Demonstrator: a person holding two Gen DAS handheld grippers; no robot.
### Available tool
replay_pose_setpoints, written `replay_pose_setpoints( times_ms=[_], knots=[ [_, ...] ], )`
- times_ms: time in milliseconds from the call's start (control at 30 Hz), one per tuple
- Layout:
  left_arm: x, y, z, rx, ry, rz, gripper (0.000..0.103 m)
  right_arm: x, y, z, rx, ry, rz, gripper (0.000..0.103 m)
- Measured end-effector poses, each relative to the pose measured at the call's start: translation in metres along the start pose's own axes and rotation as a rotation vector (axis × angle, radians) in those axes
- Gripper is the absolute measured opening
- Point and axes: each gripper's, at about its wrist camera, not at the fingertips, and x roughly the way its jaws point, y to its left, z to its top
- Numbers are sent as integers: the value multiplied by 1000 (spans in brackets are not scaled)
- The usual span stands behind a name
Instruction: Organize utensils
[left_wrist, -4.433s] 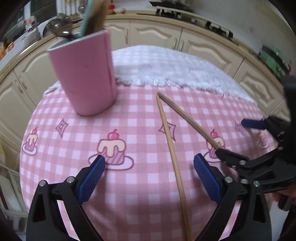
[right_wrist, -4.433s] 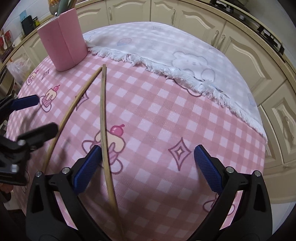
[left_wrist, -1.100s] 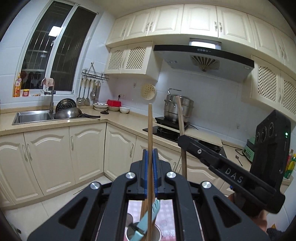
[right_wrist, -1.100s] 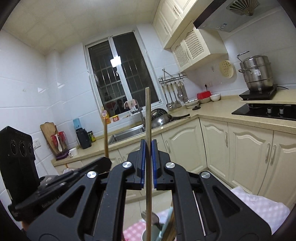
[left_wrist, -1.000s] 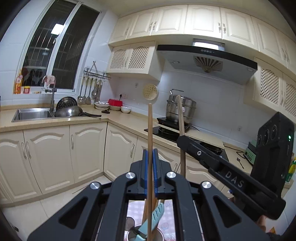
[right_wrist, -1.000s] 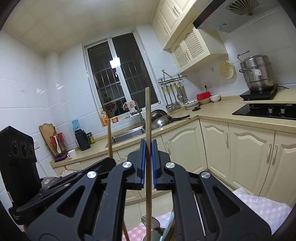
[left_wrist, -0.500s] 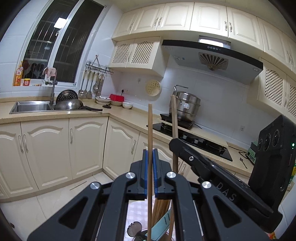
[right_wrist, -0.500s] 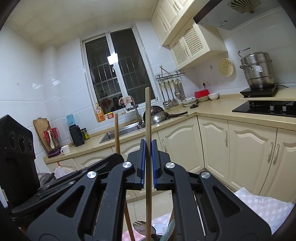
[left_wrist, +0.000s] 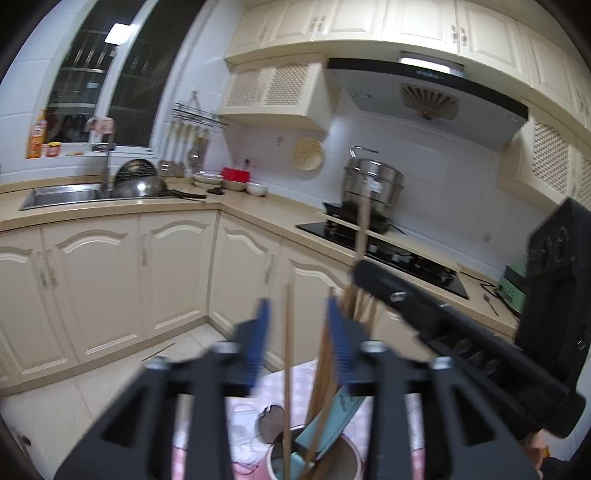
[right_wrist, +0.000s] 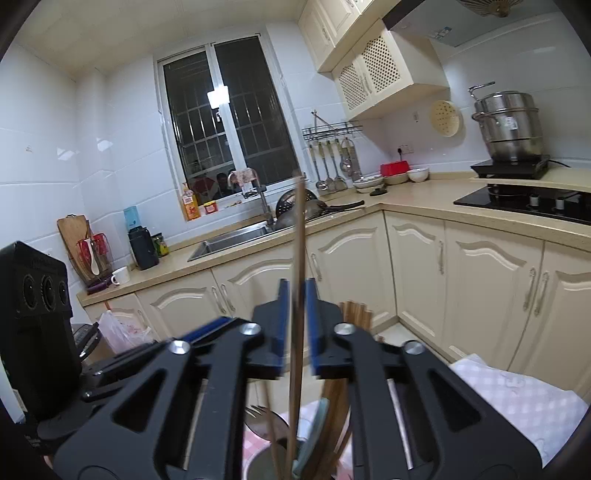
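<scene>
Two chopsticks (left_wrist: 287, 373) stand between two parted grippers: left gripper (left_wrist: 298, 341), right gripper (right_wrist: 296, 325).

Tan chopsticks (left_wrist: 287, 354) are showing between blue pads (left_wrist: 258, 332); pink-checked cloth (left_wrist: 240, 410) is lying below; cream cabinets (right_wrist: 417, 266) are lining the wall.

Left gripper (left_wrist: 297, 325) above a utensil cup (left_wrist: 314, 458).
Its blue pads (left_wrist: 258, 332) stand apart around an upright chopstick (left_wrist: 287, 369) in the cup.

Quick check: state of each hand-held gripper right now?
Left hand-held gripper: open, chopstick loose between its fingers.
Right hand-held gripper: slightly open around its chopstick.
</scene>
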Motion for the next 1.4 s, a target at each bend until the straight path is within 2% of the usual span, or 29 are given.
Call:
replay_pose_setpoints(
  times_ms=[33, 67, 100, 133, 200, 233, 300, 800, 1133, 1400],
  knots=[
    [-5, 3, 0, -15, -7, -1, 57, -6, -4, 2, 18, -13, -8, 49],
    [-9, 6, 1, -25, -12, 0, 64, -10, -7, 4, 27, -25, -9, 81],
    [-14, 7, 2, -31, -18, 9, 75, -17, -9, 6, 30, -42, -17, 85],
    [-20, 8, 3, -32, -29, 24, 79, -24, -9, 9, 22, -51, -24, 85],
    [-30, 8, 5, -26, -36, 38, 82, -33, -10, 14, 19, -59, -30, 86],
    [-36, 7, 6, -20, -38, 54, 89, -39, -11, 17, 19, -65, -36, 89],
    [-45, 5, 8, -13, -47, 76, 92, -48, -12, 19, 20, -73, -46, 97],
    [-111, -22, 2, 44, -27, 237, 98, -98, -13, 18, 17, 67, -105, 97],
    [-153, -58, -10, 108, -4, 398, 99, -142, -8, 12, 11, 147, -164, 97],
    [-188, -79, -18, 93, -8, 423, 99, -171, 3, 7, -33, 145, -186, 97]
  ],
)
